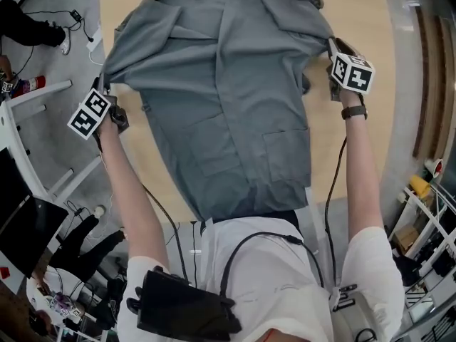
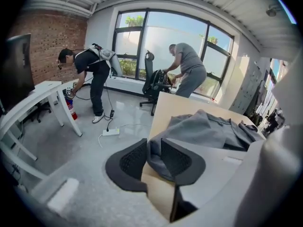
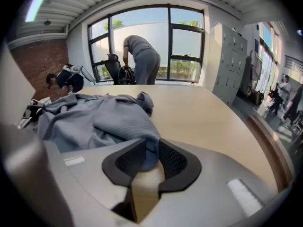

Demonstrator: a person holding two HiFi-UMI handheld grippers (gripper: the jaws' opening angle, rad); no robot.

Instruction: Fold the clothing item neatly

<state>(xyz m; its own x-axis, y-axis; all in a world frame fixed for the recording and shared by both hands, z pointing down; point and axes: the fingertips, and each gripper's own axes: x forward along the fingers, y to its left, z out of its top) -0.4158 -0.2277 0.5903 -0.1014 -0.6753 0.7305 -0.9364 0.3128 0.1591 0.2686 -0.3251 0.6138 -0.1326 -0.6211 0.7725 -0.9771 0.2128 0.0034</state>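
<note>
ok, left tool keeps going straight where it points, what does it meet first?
The grey shirt: a fold sits between the jaws of the left tool. Beyond it, probably the table edge; depth is unclear.

A plain slate-grey shirt [image 1: 228, 98], without any pattern, is shown on a pale tan wooden table [image 1: 363, 20]. The left gripper [image 2: 152, 159] and the right gripper [image 3: 150, 159] are seen with grey bodies and black pads [image 2: 132, 161] textured in a fine mesh. The cube [image 1: 89, 112] on each is covered in black-and-white square markers. A white T-shirt [image 1: 271, 262] and a black wristwatch [image 1: 353, 112] are worn by the person. Behind, a red-brown brick wall [image 2: 47, 46], a glossy grey floor [image 2: 57, 145], a red fire extinguisher [image 2: 72, 109], a white desk [image 2: 33, 98] and a black office chair [image 2: 154, 82] are shown.
</note>
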